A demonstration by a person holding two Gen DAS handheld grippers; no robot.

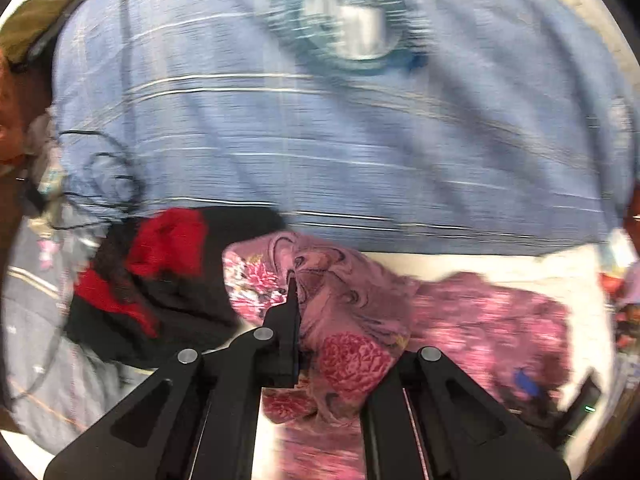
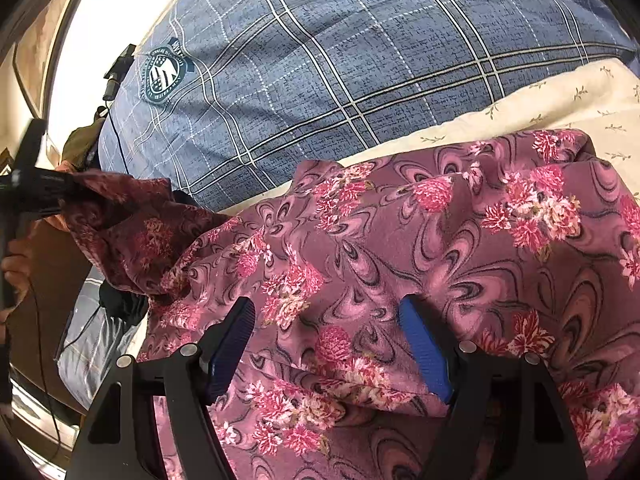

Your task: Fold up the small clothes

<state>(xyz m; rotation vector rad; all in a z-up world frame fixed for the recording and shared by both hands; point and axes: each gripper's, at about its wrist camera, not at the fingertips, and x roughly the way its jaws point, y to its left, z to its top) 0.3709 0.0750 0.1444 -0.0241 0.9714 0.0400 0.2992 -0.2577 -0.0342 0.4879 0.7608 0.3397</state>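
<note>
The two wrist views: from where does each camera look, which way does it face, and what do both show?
Left wrist: sits on the left hand-held gripper, facing the person's blue plaid shirt; it is shut on the floral cloth.
Right wrist: sits on the right hand-held gripper, looking down over the floral cloth; its blue-padded fingers stand open.
Shared: cloth, shirt; the right view also shows the left gripper.
</note>
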